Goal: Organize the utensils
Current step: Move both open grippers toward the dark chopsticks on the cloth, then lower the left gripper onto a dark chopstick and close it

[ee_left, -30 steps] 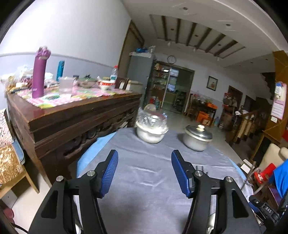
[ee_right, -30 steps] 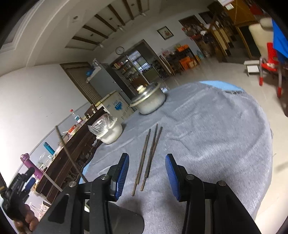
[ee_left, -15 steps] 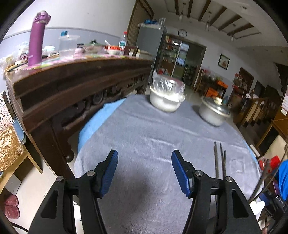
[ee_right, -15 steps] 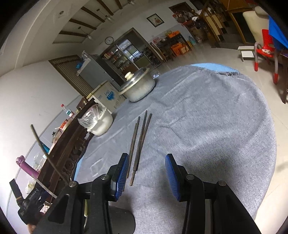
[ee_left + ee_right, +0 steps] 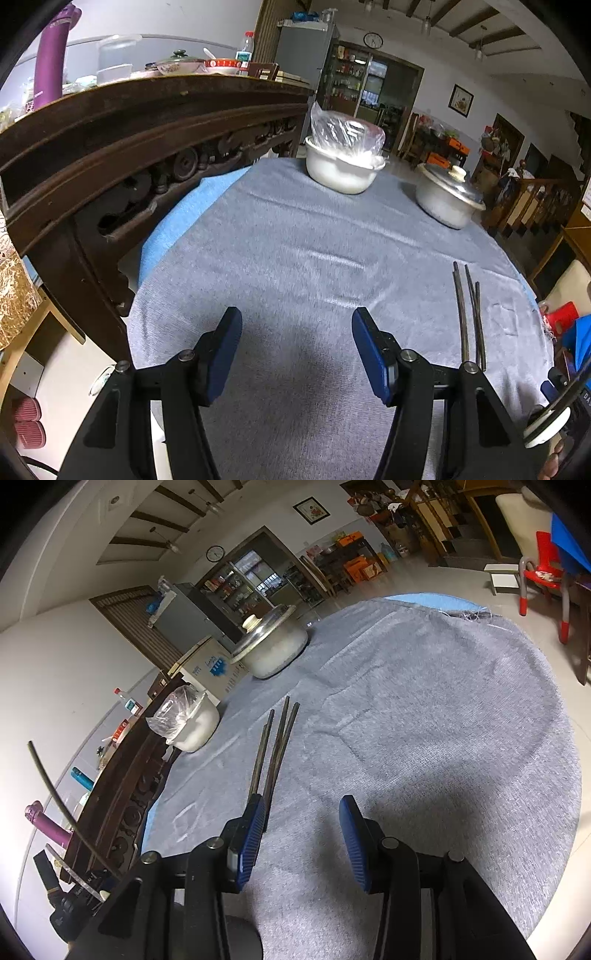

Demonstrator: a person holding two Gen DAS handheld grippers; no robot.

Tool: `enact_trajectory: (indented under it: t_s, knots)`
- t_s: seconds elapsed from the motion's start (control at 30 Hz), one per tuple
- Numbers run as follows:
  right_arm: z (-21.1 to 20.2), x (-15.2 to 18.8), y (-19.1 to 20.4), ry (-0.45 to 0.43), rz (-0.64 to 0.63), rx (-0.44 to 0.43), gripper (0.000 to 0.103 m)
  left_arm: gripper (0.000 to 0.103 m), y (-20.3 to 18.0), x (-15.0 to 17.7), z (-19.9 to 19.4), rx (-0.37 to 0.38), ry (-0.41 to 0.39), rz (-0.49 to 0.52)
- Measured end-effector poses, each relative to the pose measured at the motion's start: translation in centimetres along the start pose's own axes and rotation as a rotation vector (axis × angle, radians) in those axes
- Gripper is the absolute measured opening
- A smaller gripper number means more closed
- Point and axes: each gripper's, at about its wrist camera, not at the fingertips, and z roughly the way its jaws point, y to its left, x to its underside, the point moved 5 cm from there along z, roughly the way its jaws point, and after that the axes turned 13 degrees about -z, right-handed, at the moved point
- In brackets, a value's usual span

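Hovering low over the grey tablecloth (image 5: 424,709), the right gripper (image 5: 301,834) has its fingers spread and grasping nothing; the left gripper (image 5: 295,354) is likewise spread and empty. Three dark chopsticks (image 5: 275,746) lie side by side on the cloth at about 11 o'clock from the right gripper, their near ends just beside its left blue pad (image 5: 253,836), possibly under it; the view does not settle this. In the left wrist view the same sticks (image 5: 469,317) sit at 2 o'clock, off the left gripper's line.

Judged step: pick-up of the chopsticks by the right gripper. To do it well, shift toward 11 o'clock until the bundle sits between both pads, square the fingers across the sticks, go down to the cloth, then clamp all three together. Thin sticks may roll or splay; the cloth may snag.

Lidded pot (image 5: 275,646) and bag-covered white bowl (image 5: 192,723) stand at 12 o'clock, well apart.
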Motion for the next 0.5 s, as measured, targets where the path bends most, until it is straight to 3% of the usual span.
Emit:
enact_trajectory:
  t_s: [0.33,0.5]
  knots:
    - [1.6,-1.0,-0.4,0.040,0.012,-0.017,0.045,0.063,-1.2,-0.5,2.8,-0.012,0.055,0.061]
    - [3.6,-2.7,-0.4,0.105,0.003,-0.037,0.045,0.063,-3.3,-0.8,4.3,0.009,0.089,0.127]
